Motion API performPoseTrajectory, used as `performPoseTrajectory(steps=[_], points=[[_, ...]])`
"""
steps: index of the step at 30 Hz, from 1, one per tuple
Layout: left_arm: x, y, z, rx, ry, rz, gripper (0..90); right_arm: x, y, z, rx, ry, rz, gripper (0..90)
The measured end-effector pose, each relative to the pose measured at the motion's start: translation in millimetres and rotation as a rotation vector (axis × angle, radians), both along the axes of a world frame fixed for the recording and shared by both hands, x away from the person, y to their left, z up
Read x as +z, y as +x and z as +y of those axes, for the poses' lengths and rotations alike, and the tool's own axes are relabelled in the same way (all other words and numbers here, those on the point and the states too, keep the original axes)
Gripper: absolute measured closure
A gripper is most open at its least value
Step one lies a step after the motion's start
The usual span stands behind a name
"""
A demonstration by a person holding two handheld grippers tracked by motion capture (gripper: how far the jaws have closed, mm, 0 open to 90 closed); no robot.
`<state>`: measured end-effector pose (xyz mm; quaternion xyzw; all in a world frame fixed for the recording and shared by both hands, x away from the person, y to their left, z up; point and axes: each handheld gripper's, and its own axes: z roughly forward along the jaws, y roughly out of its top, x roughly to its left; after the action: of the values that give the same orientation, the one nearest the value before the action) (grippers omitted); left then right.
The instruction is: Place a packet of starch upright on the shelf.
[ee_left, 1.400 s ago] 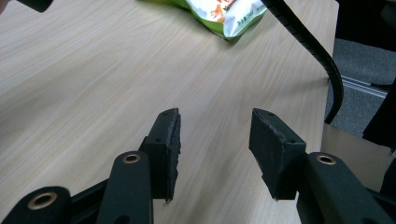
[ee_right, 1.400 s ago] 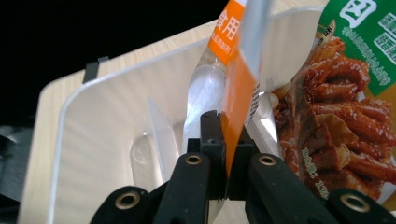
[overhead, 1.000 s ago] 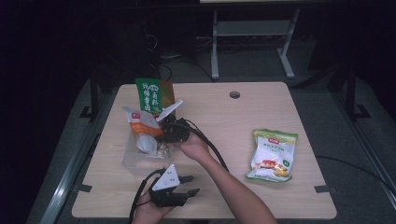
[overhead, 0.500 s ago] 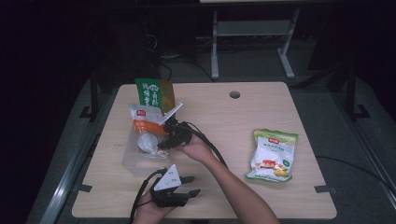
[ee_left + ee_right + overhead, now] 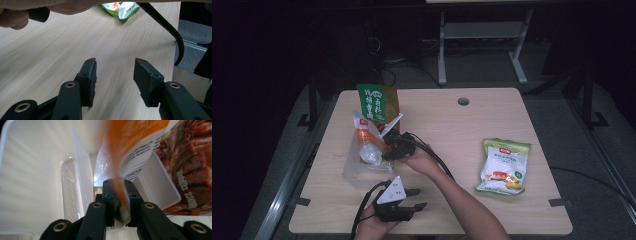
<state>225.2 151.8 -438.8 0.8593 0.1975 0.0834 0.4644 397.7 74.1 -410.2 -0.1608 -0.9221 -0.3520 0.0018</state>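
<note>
Desk (image 5: 492, 135): pale wood-grain laminate, rectangular with rounded corners, one round cable hole (image 5: 463, 101) near the far edge.

Right gripper (image 5: 388, 147): black, matte, held over the clear plastic bin (image 5: 349, 170) on the left part of the desk. In the right gripper view its two jaws are clenched on the lower edge of the orange snack pouch (image 5: 135, 142); the film is glossy and crinkled, orange with a white panel of fine print, and it is pinched flat between the pads. The jaws have just been closing, with the pouch edge between them. The pouch stands tilted inside the bin, its top above the rim in the high view (image 5: 364, 137).

Bin: transparent, thin-walled, rectangular with rounded inner corners; walls look smooth and reflective.

Behind the bin stands one upright green and brown snack bag (image 5: 378, 104), glossy, printed with meat on its brown side. Whether it touches the bin I cannot tell.

Left gripper (image 5: 409, 200): near the front edge of the desk, grey three-cornered plate on top, jaws released with a plain gap and bare desk between them. The pads (image 5: 90, 80) are black foam-like blocks with rough, worn edges.

One flat green and white snack bag (image 5: 503, 166) lies on the right part of the desk, well apart from both grippers.

Count: 3 packets, 1 bin, 2 grippers.
</note>
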Motion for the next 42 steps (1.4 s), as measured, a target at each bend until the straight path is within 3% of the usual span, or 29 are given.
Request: performPoseTrajectory(steps=[5,12,15,29,42], points=[[-0.3,1.0,0.1,0.006,-0.006,0.002,51.4,10.0,1.1,-12.2,-0.014,0.077,0.035,65.9],[-0.1,2.5,0.0,0.021,-0.006,0.007,48.2,21.2,-0.1,-31.2,-0.031,0.119,0.041,57.3],[0.0,4.2,0.2,0.032,-0.004,0.010,45.2,25.6,-2.3,-50.5,-0.049,0.141,0.058,54.0],[-2.1,8.7,-4.0,0.042,0.015,0.021,38.2,31.6,-10.7,-113.7,-0.123,0.180,0.107,43.0],[-3.6,10.5,-6.2,0.048,0.010,0.028,36.6,28.9,-21.1,-156.9,-0.176,0.175,0.109,39.8]])
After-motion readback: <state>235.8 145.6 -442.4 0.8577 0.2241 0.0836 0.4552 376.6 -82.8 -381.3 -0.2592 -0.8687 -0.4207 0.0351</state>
